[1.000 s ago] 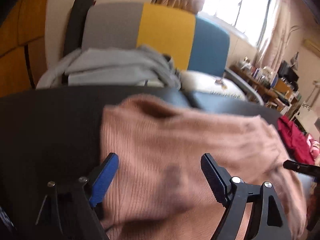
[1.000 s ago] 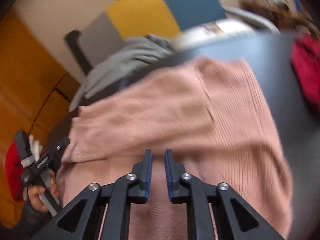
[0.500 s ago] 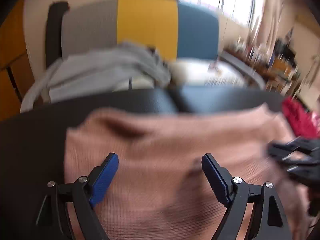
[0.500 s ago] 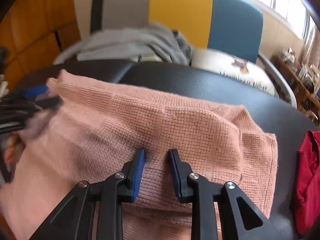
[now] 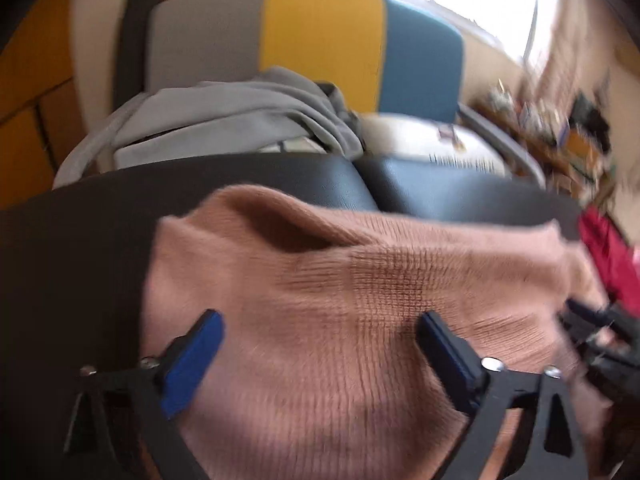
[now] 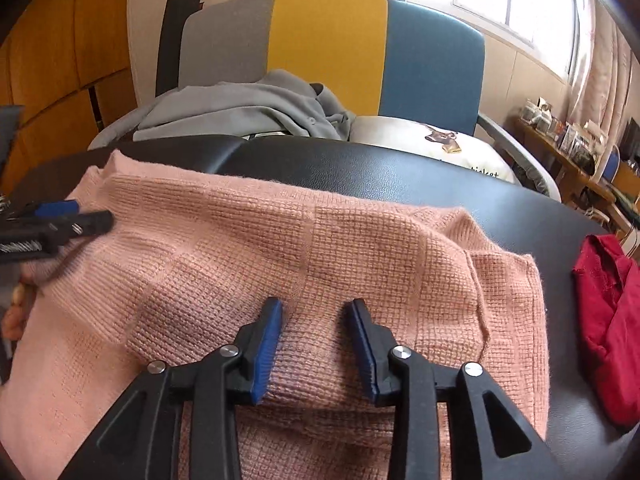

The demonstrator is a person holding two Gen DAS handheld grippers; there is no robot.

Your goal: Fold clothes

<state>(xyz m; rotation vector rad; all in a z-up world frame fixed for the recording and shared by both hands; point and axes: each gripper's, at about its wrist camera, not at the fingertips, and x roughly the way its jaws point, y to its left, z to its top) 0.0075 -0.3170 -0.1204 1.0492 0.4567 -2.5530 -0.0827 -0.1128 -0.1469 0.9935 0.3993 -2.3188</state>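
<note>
A pink knit sweater (image 5: 360, 300) (image 6: 280, 248) lies folded over on a black padded surface (image 5: 80, 240) (image 6: 400, 176). In the left wrist view my left gripper (image 5: 320, 332) hovers just over the sweater's left part, fingers spread wide with nothing pinched. It also shows at the sweater's left edge as the left gripper (image 6: 80, 216) in the right wrist view. My right gripper (image 6: 315, 312) sits low over the near fold of the sweater, its blue pads (image 6: 268, 340) apart with knit lying between them, not clamped. The right gripper (image 5: 592, 332) appears blurred at the right edge.
A red garment (image 6: 608, 320) (image 5: 608, 264) lies on the surface to the right. Behind stands a chair with a grey, yellow and blue back (image 6: 328, 48), holding a grey garment (image 6: 240, 108) and a white cushion (image 6: 432, 144). Cluttered shelves (image 6: 560, 132) are at far right.
My right gripper's jaws went from almost shut to clearly apart, letting go of the knit. The left gripper stayed wide open and shifted slightly over the sweater.
</note>
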